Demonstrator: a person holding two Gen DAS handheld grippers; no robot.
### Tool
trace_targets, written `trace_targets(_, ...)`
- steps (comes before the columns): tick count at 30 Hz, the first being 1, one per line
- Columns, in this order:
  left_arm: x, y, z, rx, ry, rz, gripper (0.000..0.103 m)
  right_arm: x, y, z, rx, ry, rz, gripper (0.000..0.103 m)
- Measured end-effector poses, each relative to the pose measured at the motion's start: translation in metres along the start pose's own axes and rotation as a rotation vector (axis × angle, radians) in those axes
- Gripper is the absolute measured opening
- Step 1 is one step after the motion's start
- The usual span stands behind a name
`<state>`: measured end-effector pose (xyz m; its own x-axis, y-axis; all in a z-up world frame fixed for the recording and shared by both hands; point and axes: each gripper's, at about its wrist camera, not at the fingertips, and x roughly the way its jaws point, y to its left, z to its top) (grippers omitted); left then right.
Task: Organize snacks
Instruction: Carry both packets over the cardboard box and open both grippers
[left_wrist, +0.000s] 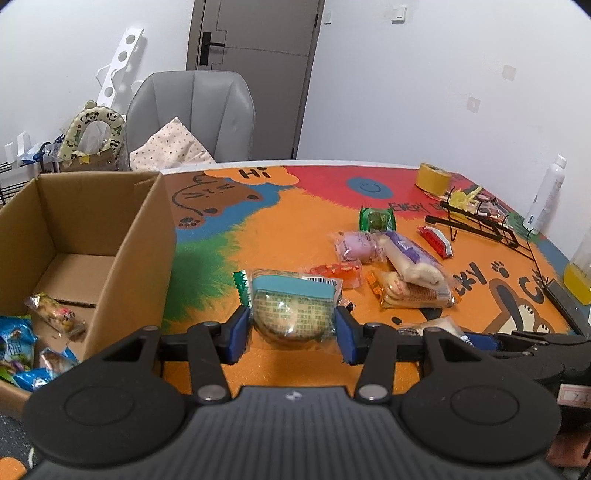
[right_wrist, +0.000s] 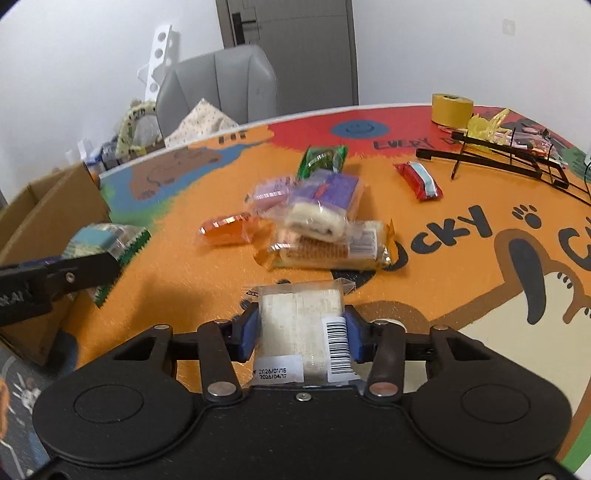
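My left gripper (left_wrist: 291, 328) is shut on a round pastry packet (left_wrist: 291, 314) with a teal band and a green zigzag edge, held just above the orange table mat (left_wrist: 288, 236). In the right wrist view the same packet (right_wrist: 96, 240) shows at the left, beside the cardboard box (right_wrist: 55, 206). My right gripper (right_wrist: 302, 332) is shut on a white snack packet (right_wrist: 295, 314) with a barcode label, its blue pads pressing both sides. The open box (left_wrist: 122, 258) stands left of the left gripper and holds several packets (left_wrist: 55, 314).
A loose pile of snacks (right_wrist: 317, 221) lies mid-table, with an orange packet (right_wrist: 225, 230), a green one (right_wrist: 323, 158) and a red one (right_wrist: 419, 179) around it. Behind stand a yellow tape roll (right_wrist: 452, 109), a black wire rack (right_wrist: 509, 155) and a white bottle (left_wrist: 546, 199).
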<state>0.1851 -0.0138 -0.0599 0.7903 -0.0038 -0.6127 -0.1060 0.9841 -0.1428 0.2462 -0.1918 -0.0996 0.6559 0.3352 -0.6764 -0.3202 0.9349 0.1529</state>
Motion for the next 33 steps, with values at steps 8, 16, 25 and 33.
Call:
trace_targets(8, -0.015, 0.006, 0.014, -0.004, -0.05, -0.001, 0.048, -0.019, 0.011, 0.02, -0.004, -0.066, 0.035, 0.044)
trace_targets(16, -0.033, 0.017, 0.029, -0.013, -0.099, 0.013, 0.048, -0.032, 0.028, 0.04, -0.017, -0.118, 0.08, 0.044)
trace_targets(25, -0.051, 0.044, 0.039, -0.051, -0.137, 0.063, 0.048, -0.035, 0.052, 0.054, -0.039, -0.144, 0.15, 0.044)
trace_targets(33, -0.058, 0.075, 0.039, -0.093, -0.141, 0.127, 0.048, -0.032, 0.08, 0.065, -0.072, -0.154, 0.189, 0.044)
